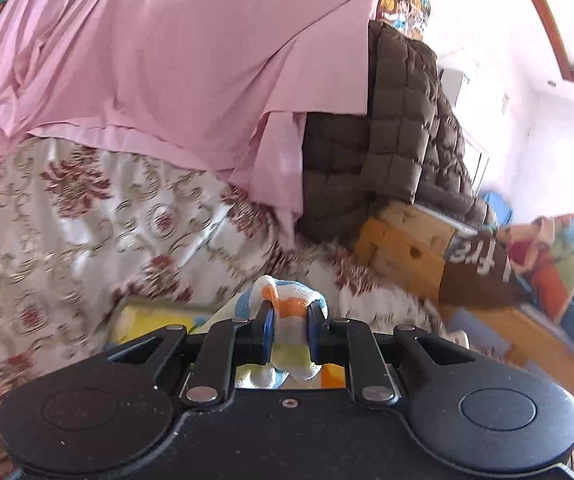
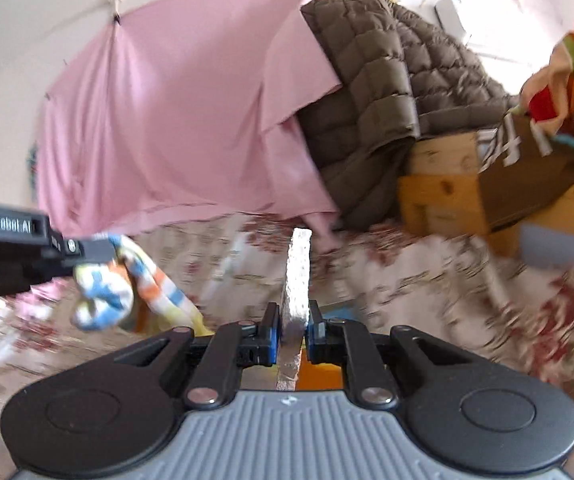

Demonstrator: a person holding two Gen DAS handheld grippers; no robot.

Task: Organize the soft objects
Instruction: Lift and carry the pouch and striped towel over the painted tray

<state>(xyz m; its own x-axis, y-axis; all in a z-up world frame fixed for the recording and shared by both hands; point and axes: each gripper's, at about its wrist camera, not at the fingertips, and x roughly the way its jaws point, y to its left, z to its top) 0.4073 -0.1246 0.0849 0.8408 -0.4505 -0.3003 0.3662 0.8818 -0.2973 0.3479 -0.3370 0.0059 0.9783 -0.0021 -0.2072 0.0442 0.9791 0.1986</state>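
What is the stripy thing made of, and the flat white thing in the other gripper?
The striped blue, orange and white cloth looks like soft, fluffy terry fabric: it bunches and droops from the left gripper. The flat white-grey slab in the right gripper looks like a stiff sponge or foam, speckled and matte; I can't be sure.

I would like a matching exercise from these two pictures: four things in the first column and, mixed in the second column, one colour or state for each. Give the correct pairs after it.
Column one
1. striped cloth
2. white pad
3. hanging sheet
4. quilted jacket

Column two
A. brown, draped over the wooden furniture
B. pink, hung along the wall
C. clamped in the left gripper
D. clamped on edge in the right gripper

Pairs: 1-C, 2-D, 3-B, 4-A
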